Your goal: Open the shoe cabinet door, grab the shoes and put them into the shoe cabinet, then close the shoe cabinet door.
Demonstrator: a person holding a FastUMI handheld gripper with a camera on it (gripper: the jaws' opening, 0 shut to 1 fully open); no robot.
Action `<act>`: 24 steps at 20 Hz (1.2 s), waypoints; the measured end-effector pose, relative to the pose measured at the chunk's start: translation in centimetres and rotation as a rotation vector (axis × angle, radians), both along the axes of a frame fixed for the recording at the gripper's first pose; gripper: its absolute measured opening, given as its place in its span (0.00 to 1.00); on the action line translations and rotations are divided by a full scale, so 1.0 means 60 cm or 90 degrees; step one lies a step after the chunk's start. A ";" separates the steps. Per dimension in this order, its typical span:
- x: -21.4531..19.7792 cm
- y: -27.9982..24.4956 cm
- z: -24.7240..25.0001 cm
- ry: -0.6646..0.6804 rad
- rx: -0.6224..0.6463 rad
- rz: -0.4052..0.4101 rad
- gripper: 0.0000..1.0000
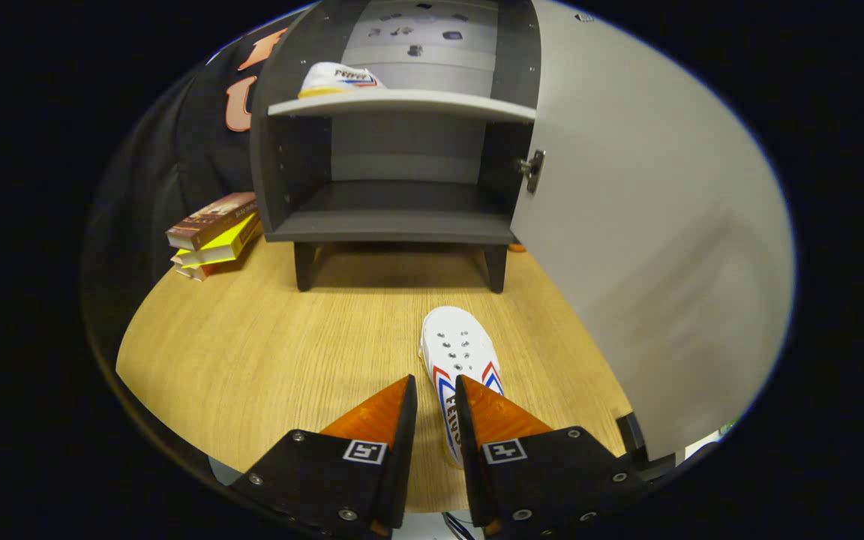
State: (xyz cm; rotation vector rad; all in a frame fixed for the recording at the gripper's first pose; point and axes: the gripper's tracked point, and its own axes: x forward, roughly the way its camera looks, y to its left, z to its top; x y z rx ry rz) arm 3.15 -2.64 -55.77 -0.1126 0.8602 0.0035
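Observation:
A white shoe with red and blue stripes points toe-first at the dark shoe cabinet. Its heel end lies between and under my fingers. My gripper stands nearly closed, and the shoe's side wall sits in the narrow gap between the fingers. The cabinet stands on short legs beyond the shoe, its pale door swung wide open to the right. A second white shoe rests at the left of the upper shelf. The lower compartment has nothing in it.
Everything stands on a wooden table. A small stack of books lies just left of the cabinet. The open door stretches along the right side, close to my right finger. Its hinge juts from the cabinet's right wall.

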 end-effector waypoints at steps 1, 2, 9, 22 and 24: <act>0.001 -0.005 -0.029 0.025 0.003 -0.001 0.33; -0.001 -0.010 -0.051 0.048 0.001 -0.003 0.33; 0.011 -0.027 -0.114 0.102 -0.011 -0.004 0.33; 0.060 -0.008 0.111 -0.002 0.056 0.011 0.00; 0.068 -0.012 0.169 -0.019 0.054 0.020 0.00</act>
